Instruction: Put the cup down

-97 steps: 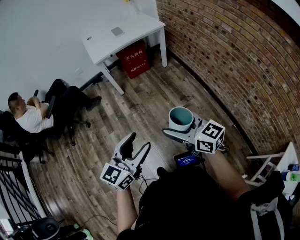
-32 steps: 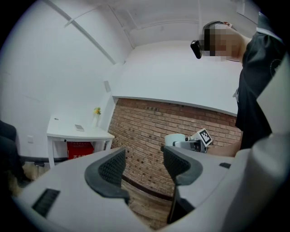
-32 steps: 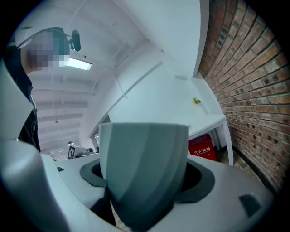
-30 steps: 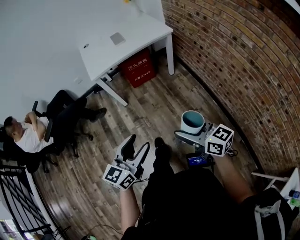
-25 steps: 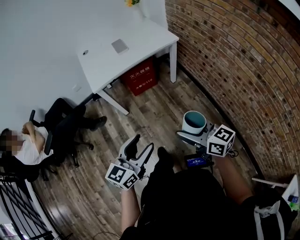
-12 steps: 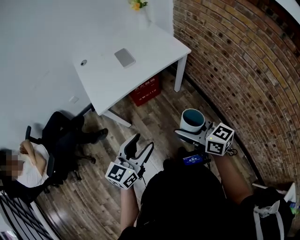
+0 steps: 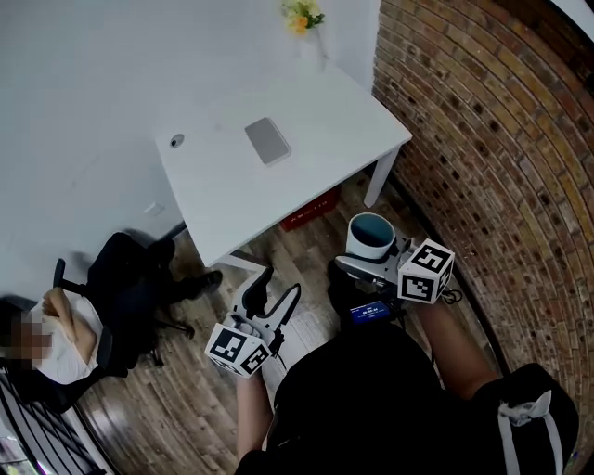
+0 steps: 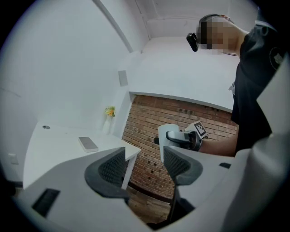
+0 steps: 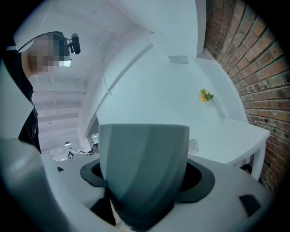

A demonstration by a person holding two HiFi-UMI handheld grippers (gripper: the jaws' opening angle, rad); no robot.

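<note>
1. While the right gripper [image 7: 370, 252] carries the cup [image 7: 369, 234] in mid-air, its jaws are clamped on the cup's sides. In the right gripper view the dark pads [image 9: 199, 179] press in from left and right.
2. And where is the cup? It hangs over the wooden floor [image 7: 195, 390], just off the near edge of the white table [image 7: 306, 195]. It is close to the table's leg [image 7: 381, 178] and near the brick wall [image 7: 492, 139], and it is not on the tabletop.
3. Hard to read: the cup's base sinks out of sight behind the jaws. Whether it has a handle, no view tells.
4. Now its looks. From the head view it shows a pale round rim with a deep teal inside. Up close the outer wall is grey-green, cut in flat slanting facets under a straight rim, and the cup stands upright.
5. Over to the left gripper [image 7: 277, 283]: its jaws stand apart with nothing between them, only the table corner and brick showing through the gap.
6. On the table lies a flat grey slab [image 7: 267, 141], and beside it sits a small round thing [image 7: 175, 140], too small to name.
7. Yellow flowers [image 7: 300, 17] stand at the far edge, their vase washed out against the white wall.
8. A red box [image 7: 311, 211] is mostly hidden under the table, and a seated person [image 7: 56, 334] is cut off at the left edge.
</note>
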